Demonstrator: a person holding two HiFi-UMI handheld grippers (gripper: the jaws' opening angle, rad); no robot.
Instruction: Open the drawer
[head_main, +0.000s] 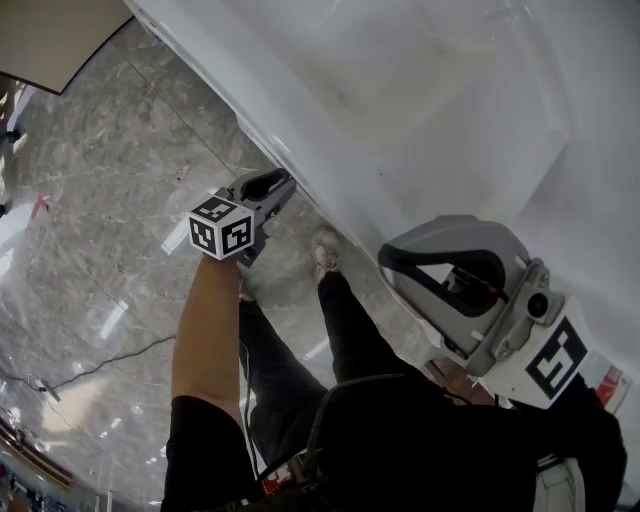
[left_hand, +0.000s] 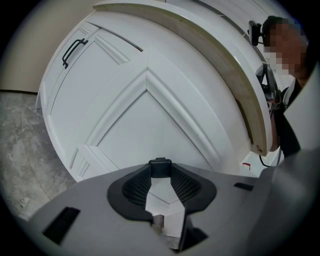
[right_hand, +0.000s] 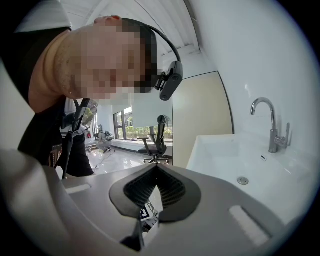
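The left gripper (left_hand: 160, 174) was clamped on a small black piece, apparently the drawer handle (left_hand: 160, 167), at twelve o'clock on the white cabinet (left_hand: 165, 115). The right gripper (right_hand: 157, 170), tips together, hung idle at four o'clock in the head view. Judged progress: grasp made, pull remaining.

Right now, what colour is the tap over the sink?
Shiny silver; the tap shows best in the right gripper view.
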